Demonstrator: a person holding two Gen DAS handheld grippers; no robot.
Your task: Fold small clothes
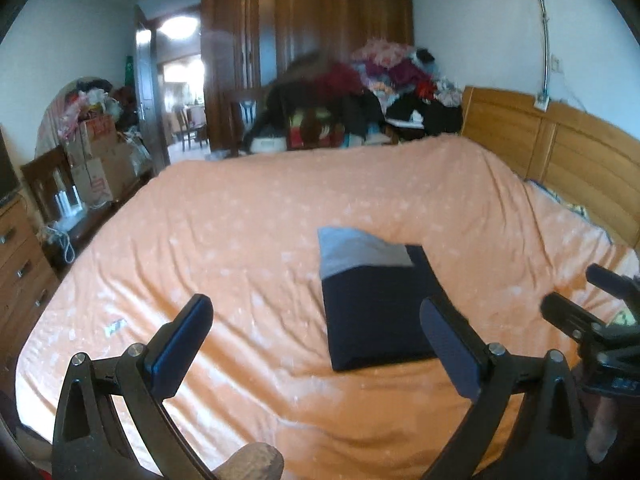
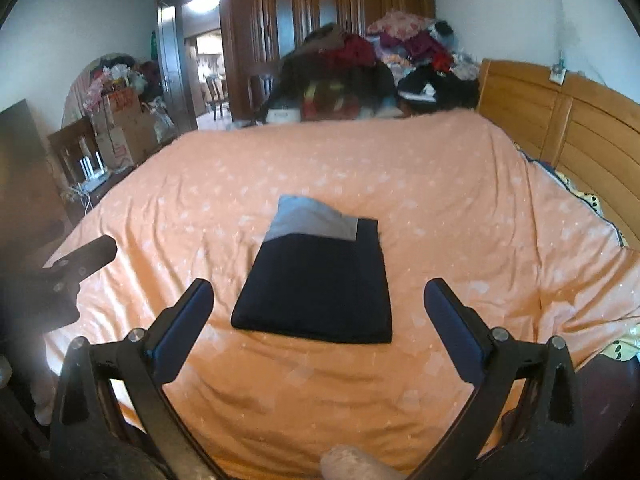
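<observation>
The folded garment (image 2: 320, 280), dark navy with a grey band at its far end, lay flat on the orange bedspread (image 2: 320, 160) of the bed, near the middle and towards the near edge. Left gripper (image 1: 316, 344) was released, its jaws spread wide and holding nothing, positioned above the bedspread just left of the garment, with its right finger overlapping the garment's near right corner in the left wrist view. Right gripper (image 2: 320, 328) was likewise released and empty, jaws spread either side of the garment's near edge, apart from it. A wooden headboard (image 2: 560, 120) stood at the right. A heap of clothes (image 2: 380, 60) lay beyond the far edge of the bed, before a brown wardrobe (image 2: 320, 0)
</observation>
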